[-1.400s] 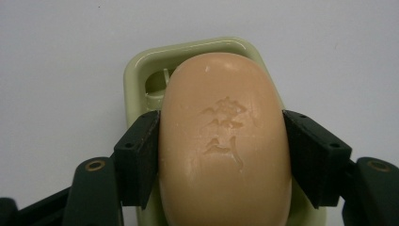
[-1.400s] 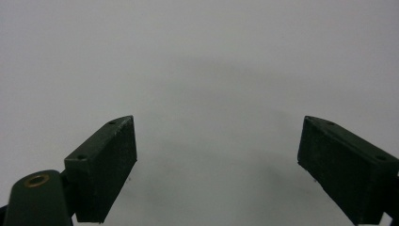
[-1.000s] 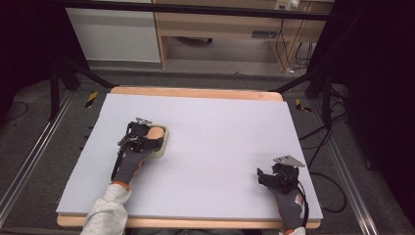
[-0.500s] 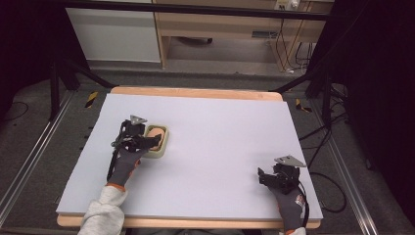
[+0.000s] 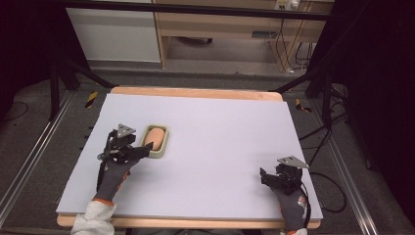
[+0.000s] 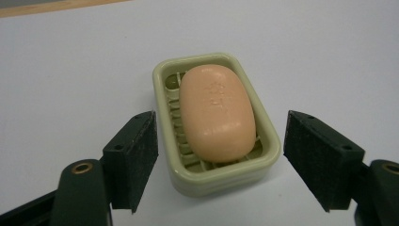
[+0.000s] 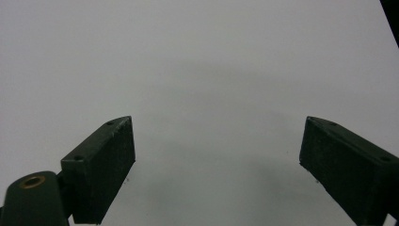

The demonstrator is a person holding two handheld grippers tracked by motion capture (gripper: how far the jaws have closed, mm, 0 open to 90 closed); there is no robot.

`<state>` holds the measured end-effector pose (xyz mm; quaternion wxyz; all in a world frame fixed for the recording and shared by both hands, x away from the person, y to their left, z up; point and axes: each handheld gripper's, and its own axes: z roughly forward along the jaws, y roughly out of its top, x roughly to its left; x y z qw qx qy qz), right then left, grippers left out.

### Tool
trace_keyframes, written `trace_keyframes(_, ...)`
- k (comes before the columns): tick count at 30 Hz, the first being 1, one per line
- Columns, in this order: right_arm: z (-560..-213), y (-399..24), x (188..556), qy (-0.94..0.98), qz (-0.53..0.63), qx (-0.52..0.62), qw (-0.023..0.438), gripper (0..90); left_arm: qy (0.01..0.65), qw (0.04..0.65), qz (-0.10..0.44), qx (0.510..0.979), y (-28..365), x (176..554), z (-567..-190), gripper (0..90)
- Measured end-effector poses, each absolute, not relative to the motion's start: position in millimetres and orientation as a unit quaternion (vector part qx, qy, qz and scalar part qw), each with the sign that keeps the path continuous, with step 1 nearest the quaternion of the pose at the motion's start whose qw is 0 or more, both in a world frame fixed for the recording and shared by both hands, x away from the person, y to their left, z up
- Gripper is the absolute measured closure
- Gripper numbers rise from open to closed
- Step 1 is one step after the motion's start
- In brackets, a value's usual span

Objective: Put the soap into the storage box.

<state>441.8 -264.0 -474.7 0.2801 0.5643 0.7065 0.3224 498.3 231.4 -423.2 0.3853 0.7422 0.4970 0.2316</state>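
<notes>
Table (image 5: 210,147), left tool (image 6: 221,160) astride soap dish (image 6: 214,181)

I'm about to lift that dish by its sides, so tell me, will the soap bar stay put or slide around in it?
The soap bar looks smooth and rounded, and lies loose on the ribs of the soap dish, so it would probably slide if the dish tilts. The raised rim should likely catch it. The dish looks rigid, so the open left gripper can probably squeeze its sides without flexing them.

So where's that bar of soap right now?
The soap lies in a pale green dish on the left part of the table, just ahead of the open left tongs, whose jaws flank the dish without touching it.
</notes>
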Motion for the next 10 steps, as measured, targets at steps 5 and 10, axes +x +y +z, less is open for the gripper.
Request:
trace_keyframes(5, -475.2, -267.0, 441.5, 0.704, 0.322, 0.568, 0.279, 9.6, 0.495, 0.383, 0.235, 0.744, 239.2, 483.3, -429.2, 25.2)
trace_keyframes(10, -475.1, -267.9, 441.6, 0.706, 0.317, 0.567, 0.281, 9.4, 0.506, 0.375, 0.235, 0.74, 250.6, 469.1, -437.6, 24.8)
